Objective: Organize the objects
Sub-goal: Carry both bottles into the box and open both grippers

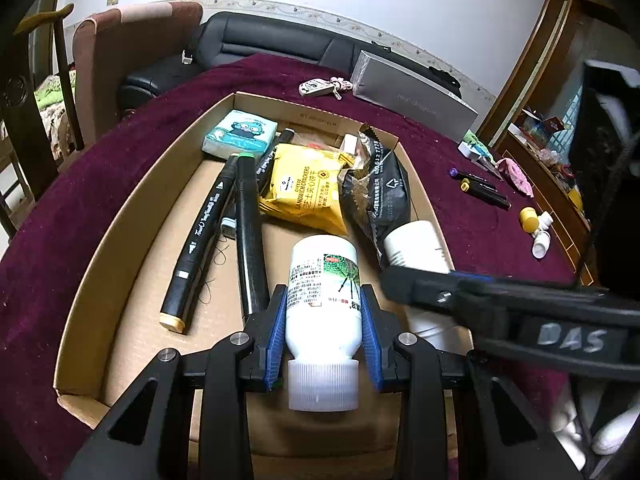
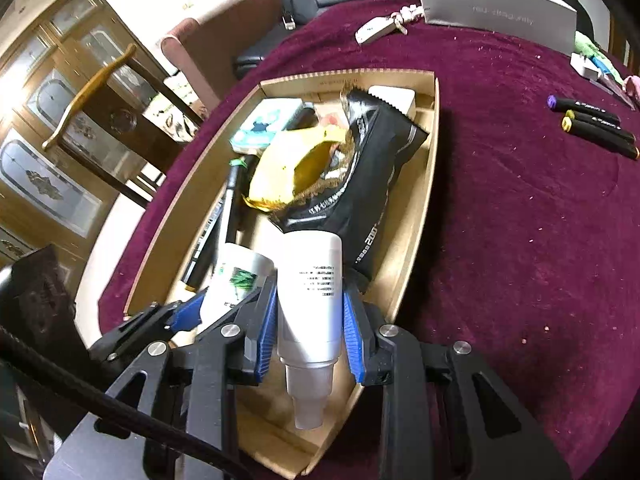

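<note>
Cardboard box (image 1: 132, 216) fills centre frame, half packed. Left gripper (image 1: 324, 332) clamps a white pill bottle (image 1: 323, 304); right gripper (image 2: 308, 324) clamps a white tube (image 2: 310, 300) (both over the box). Lower them onto bare cardboard, then release.

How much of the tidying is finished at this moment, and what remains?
Done: markers and snack bags lie in the cardboard box. In hand: left gripper holds a white bottle, right gripper a white tube, both above the box. Left: loose markers and small bottles on the cloth.
</note>
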The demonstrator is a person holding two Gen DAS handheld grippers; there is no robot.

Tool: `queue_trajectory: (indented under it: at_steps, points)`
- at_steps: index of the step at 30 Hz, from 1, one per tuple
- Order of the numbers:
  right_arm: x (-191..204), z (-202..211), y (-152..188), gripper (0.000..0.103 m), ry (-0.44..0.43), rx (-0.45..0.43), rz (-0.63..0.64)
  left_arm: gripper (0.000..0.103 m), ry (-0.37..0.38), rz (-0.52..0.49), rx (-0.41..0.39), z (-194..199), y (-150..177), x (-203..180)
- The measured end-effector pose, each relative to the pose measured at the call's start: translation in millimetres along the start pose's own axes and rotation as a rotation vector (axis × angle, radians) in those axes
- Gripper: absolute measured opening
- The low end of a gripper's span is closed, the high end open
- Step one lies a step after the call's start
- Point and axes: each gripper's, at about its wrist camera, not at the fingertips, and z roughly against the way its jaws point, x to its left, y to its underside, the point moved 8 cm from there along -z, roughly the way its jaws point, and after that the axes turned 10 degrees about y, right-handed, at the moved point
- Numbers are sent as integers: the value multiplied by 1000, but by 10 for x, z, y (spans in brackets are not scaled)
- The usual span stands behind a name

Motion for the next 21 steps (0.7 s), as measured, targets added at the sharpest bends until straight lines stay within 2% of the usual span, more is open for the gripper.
queue_trajectory:
  at_steps: [9,21]
  points:
    - [3,-126,-6,28,46,15,14,30,29,22,-17,8,-15,17]
    - [1,-139,-55,28,42,3,-15,34,39,48,-43,120,-68,7]
